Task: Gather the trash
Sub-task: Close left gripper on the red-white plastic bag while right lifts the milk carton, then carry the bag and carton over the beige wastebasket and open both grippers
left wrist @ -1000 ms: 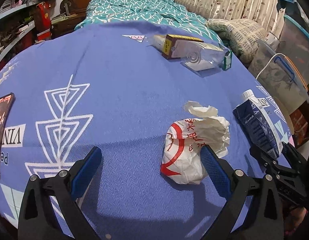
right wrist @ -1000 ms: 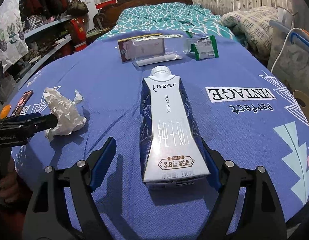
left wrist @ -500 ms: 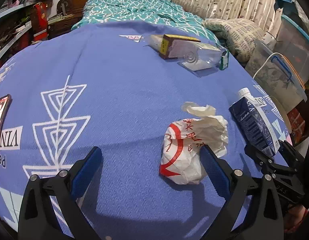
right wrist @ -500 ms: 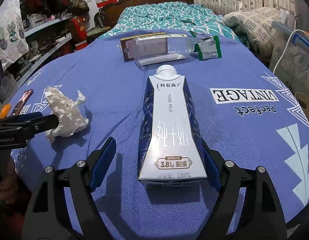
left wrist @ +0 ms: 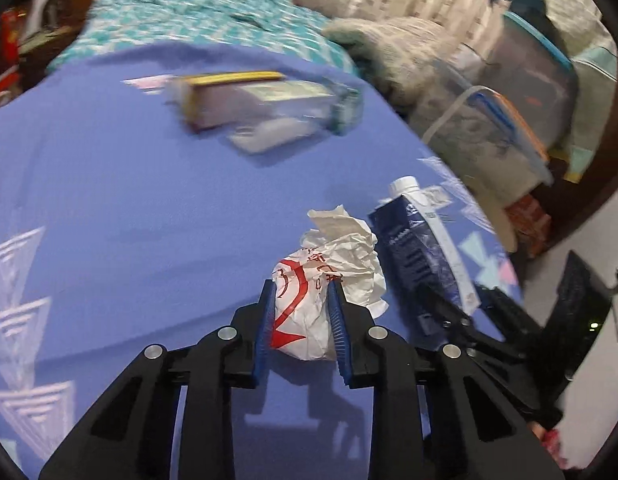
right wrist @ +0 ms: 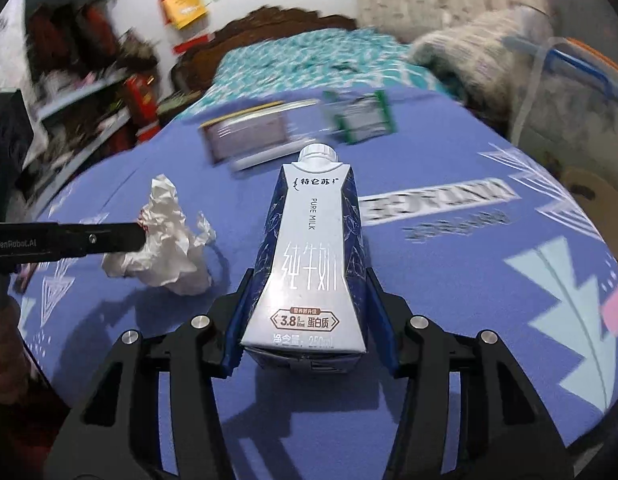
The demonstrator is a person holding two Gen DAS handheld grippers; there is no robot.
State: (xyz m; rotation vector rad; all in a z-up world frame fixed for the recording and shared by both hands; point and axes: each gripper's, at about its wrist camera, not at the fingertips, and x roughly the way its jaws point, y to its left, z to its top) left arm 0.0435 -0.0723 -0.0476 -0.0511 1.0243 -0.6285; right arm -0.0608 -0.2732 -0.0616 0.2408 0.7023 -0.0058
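Note:
A crumpled white paper wrapper with red print is pinched between the blue pads of my left gripper, lifted above the blue cloth. It also shows in the right wrist view, held by the left gripper's fingers. My right gripper is shut on a dark blue and white milk carton, cap pointing away; the carton also shows in the left wrist view, raised off the cloth.
A blue patterned cloth covers the table. At its far side lie a clear plastic box with a brown card and a green packet. A bed, shelves and plastic storage bins stand around.
Both grippers have closed: the left on the paper wrapper, the right on the milk carton. Both have lifted and the views are blurred by motion.

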